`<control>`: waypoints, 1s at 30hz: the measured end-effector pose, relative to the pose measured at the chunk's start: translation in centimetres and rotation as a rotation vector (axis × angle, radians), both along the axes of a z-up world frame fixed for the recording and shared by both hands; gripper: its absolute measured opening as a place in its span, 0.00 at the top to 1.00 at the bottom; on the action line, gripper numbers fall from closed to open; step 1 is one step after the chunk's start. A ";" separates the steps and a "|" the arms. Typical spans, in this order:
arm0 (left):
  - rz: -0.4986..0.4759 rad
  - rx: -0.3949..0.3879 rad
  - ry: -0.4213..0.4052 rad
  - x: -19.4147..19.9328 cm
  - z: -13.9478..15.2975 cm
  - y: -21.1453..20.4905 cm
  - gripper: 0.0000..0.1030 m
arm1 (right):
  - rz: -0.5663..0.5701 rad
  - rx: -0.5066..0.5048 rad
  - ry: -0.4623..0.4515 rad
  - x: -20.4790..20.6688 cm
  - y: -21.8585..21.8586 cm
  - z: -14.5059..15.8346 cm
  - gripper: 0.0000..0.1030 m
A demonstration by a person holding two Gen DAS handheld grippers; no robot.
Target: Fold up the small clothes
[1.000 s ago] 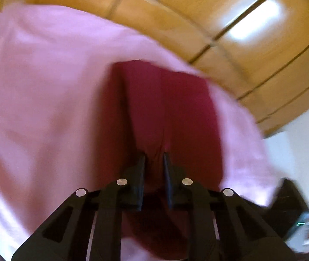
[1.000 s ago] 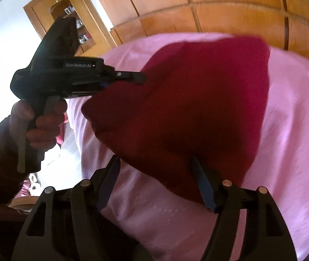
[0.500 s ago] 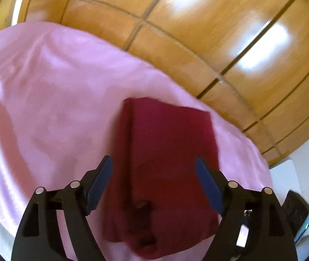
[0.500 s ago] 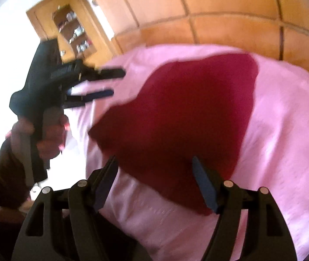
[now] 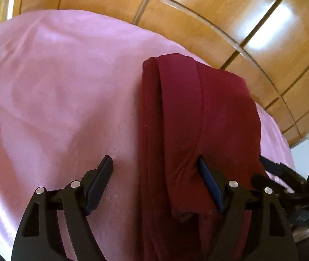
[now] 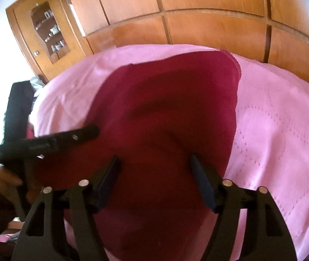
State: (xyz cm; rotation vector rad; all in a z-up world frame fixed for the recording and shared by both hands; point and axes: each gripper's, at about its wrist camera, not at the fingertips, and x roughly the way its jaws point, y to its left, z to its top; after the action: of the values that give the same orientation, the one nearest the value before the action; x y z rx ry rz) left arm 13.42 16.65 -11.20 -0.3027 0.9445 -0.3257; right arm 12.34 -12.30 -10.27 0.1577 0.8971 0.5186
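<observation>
A dark red garment [image 5: 197, 119] lies folded lengthwise on the pink bedsheet [image 5: 56, 87]. My left gripper [image 5: 154, 163] is open and empty just above its near-left edge, jaws wide apart. In the right wrist view the same garment [image 6: 165, 108] fills the middle. My right gripper [image 6: 154, 163] is open and empty above its near part. The left gripper also shows in the right wrist view [image 6: 84, 133] at the garment's left edge. The right gripper shows at the far right of the left wrist view [image 5: 271, 169].
The pink sheet [image 6: 284, 119] covers a bed. A wooden panelled wardrobe [image 5: 219, 10] stands behind it. A glass-front wooden cabinet [image 6: 45, 32] stands at the back left. A person's hand [image 6: 0, 178] holds the left gripper.
My left gripper has let go of the red garment and opened, then shifted left. The garment now lies flat. My right gripper stayed open and moved in over the garment.
</observation>
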 end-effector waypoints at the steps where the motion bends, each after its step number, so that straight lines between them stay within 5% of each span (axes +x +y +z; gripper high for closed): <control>1: -0.009 -0.005 -0.005 0.0 0.0 0.0 0.25 | -0.010 0.036 0.000 0.3 -0.6 0.3 0.25; 8: -0.075 -0.035 -0.044 -0.2 0.2 -0.4 0.36 | -0.164 0.166 0.062 3.1 -4.7 -0.6 0.19; 15: -0.143 -0.058 -0.059 0.1 0.3 -1.4 0.51 | -0.137 0.286 0.189 6.1 -4.5 -3.4 0.22; 20: -0.163 -0.139 -0.066 0.0 0.2 -1.3 0.67 | -0.127 0.271 0.174 5.8 -5.2 -2.8 0.59; 26: -0.203 -0.293 -0.080 -0.5 1.7 -1.4 0.72 | -0.083 0.214 0.064 4.5 -4.1 1.4 0.68; 30: -0.258 -0.327 -0.136 0.5 4.2 -3.6 0.72 | -0.095 0.196 -0.030 4.2 -5.4 4.7 0.69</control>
State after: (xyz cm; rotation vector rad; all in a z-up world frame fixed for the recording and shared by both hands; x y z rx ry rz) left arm 13.90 13.06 -7.03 -0.4521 0.7955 -0.7326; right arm 16.56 -17.75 -5.52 0.3678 0.8046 0.5188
